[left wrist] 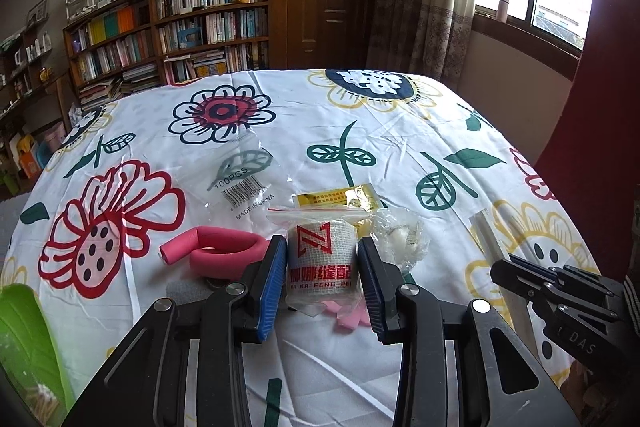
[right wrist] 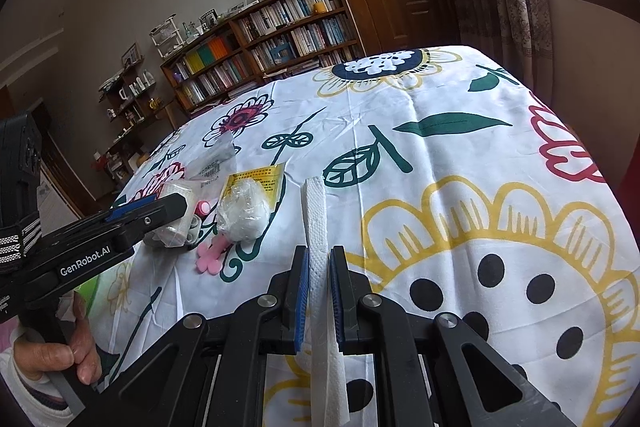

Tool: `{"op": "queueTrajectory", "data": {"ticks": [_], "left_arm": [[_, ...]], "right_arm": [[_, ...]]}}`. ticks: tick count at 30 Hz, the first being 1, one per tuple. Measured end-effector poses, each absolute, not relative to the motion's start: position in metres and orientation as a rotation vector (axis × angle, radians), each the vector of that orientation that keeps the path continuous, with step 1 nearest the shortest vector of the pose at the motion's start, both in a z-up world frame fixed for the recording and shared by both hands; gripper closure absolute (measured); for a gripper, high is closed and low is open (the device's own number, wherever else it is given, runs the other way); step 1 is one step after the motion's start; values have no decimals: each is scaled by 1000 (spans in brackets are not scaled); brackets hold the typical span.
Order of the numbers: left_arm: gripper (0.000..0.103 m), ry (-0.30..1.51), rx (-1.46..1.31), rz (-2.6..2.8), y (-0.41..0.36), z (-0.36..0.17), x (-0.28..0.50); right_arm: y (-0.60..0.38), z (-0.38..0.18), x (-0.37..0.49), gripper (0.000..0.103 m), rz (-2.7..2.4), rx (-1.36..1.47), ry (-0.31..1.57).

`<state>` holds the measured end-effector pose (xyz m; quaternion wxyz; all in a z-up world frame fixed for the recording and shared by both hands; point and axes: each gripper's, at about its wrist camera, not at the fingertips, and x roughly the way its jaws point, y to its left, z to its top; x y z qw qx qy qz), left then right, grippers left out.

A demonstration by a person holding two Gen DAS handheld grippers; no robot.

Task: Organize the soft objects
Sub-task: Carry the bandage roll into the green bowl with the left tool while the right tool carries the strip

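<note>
My left gripper (left wrist: 321,247) is shut on a bagged white roll (left wrist: 322,259) with red print, its blue pads pressing both sides. Around it lie a bent pink foam tube (left wrist: 216,247), a clear bag of white cotton (left wrist: 396,239), a yellow packet (left wrist: 340,195) and pink foam pieces (left wrist: 352,317). My right gripper (right wrist: 319,253) is shut on a long white paper strip (right wrist: 316,211) that lies on the cloth and runs back under the gripper. The left gripper (right wrist: 160,207) also shows in the right wrist view, held by a hand (right wrist: 68,351).
A floral cloth (left wrist: 360,131) covers the table. A flat clear bag marked 100PCS (left wrist: 240,179) lies beyond the pile. A green container (left wrist: 24,339) sits at the near left edge. Bookshelves (left wrist: 172,27), a door and a curtained window stand behind.
</note>
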<state>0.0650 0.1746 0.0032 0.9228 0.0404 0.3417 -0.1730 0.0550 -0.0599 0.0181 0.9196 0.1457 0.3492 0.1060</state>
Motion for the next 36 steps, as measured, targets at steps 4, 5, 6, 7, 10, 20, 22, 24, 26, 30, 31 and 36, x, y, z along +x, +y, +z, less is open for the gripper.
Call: {"op": "queueTrajectory", "data": {"ticks": [4,5,6,7,10,20,22,24,26,30,31,36], "left_arm": [[65,688,84,-336,181,8,55],[65,685,85,-328,182,8,53],[65,683,87,-320,183,9,51],[65,682,86,-313,185,9,50],[65,684,82,-290,193,9,45],[65,666,84,-211,220,10,31],[65,660,86,-196,225,11,28],[65,654,88,-184,229,11,25],[65,650,86,-174,234,11,23],[65,643,70,-157,246,12,18],[65,641,65,-152,250,12,17],[65,631,37,-123,269,14,12]], "right_arm": [[-59,19,54,92,217,300,710],[-58,20,53,92,218,300,710],[-57,20,53,92,220,300,711],[-56,20,53,92,223,297,712],[-50,23,51,92,233,283,711],[-33,33,42,92,289,287,716],[-29,35,40,92,301,292,717],[-24,38,38,92,310,293,715],[-19,41,36,92,319,290,712],[-6,44,33,92,337,282,712],[-3,45,32,92,341,279,712],[16,47,29,92,366,270,717]]}}
